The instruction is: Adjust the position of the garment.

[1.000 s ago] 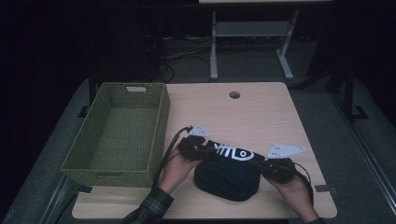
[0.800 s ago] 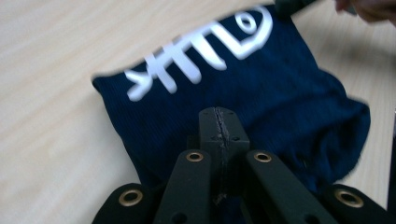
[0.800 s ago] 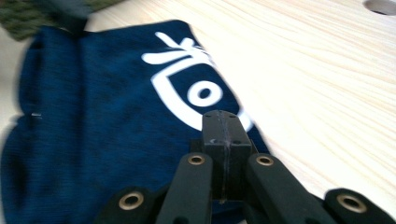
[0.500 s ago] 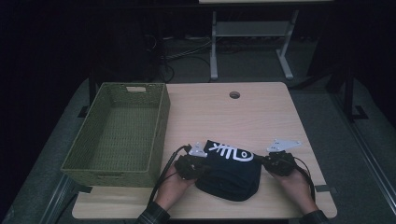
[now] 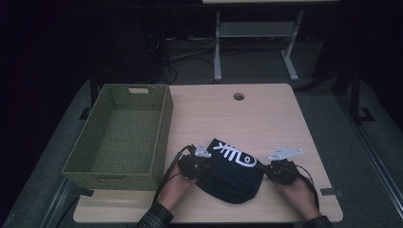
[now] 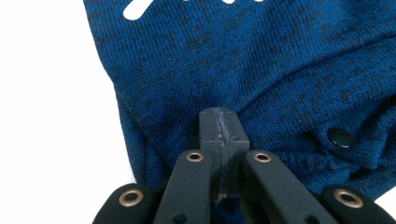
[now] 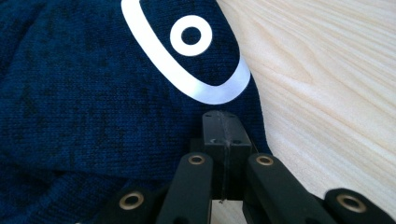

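So the wooden table (image 5: 266,118) was the big thing in front of me, with the green woven basket (image 5: 121,135) sitting on its left side, nothing in it. Just right of the basket, near my edge of the table, lay the dark blue knit garment (image 5: 230,173), folded into a rounded bundle with a white fish-skeleton print (image 5: 234,155) facing up. I had it from both ends. My left gripper (image 6: 219,128) was pinched tight on the fabric at the garment's left edge, jaws pressed together with cloth bunched around them, and a little dark snap button (image 6: 340,136) sat just beside it. My right gripper (image 7: 223,128) was clamped the same way on the right edge, right below the print's white eye ring (image 7: 190,35).
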Motion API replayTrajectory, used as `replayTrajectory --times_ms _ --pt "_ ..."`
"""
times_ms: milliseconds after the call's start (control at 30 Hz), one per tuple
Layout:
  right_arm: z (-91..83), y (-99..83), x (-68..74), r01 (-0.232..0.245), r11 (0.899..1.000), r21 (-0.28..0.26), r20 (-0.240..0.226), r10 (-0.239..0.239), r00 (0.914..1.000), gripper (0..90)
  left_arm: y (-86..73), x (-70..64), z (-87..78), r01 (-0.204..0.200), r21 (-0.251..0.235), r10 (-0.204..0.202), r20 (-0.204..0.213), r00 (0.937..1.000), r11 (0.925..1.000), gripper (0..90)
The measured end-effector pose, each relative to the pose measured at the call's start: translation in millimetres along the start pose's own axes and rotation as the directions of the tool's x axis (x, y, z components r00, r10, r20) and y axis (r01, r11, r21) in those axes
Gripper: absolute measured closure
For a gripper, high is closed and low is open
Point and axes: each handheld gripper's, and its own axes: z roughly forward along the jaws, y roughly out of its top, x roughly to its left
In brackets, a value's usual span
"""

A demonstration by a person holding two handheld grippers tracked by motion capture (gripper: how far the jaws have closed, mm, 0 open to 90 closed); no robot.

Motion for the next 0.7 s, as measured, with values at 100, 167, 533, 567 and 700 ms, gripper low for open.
replayTrajectory --times_ms 100,167,533,567,700 --pt "-5.2 -1.2 -1.9 0.003 1.000 -0.030 -0.013 -0.003 0.9999 79.5 0.6 2.2 -4.3 0.021 -0.013 -0.021 0.020 0.9996 0.9997 90.0" --pt "-11.2 -3.0 -3.2 -0.011 0.998 -0.055 -0.015 0.010 0.9998 72.3 2.3 3.0 -9.1 0.036 -0.033 -0.035 0.028 0.9990 0.9988 86.2" --pt "-34.8 -29.6 -9.1 -0.041 0.996 -0.077 0.108 0.050 0.9929 33.4 14.8 14.3 -21.4 0.094 -0.082 -0.093 0.013 0.9956 0.9922 50.1" --pt "-35.5 -33.0 -10.7 -0.045 0.996 -0.075 0.119 0.054 0.9914 30.5 15.6 16.0 -21.1 0.100 -0.081 -0.099 0.009 0.9950 0.9917 46.4" --pt "-38.2 -43.8 -17.8 -0.084 0.995 -0.061 0.144 0.092 0.9852 23.9 19.2 21.6 -17.4 0.116 -0.077 -0.116 0.001 0.9932 0.9902 33.4"
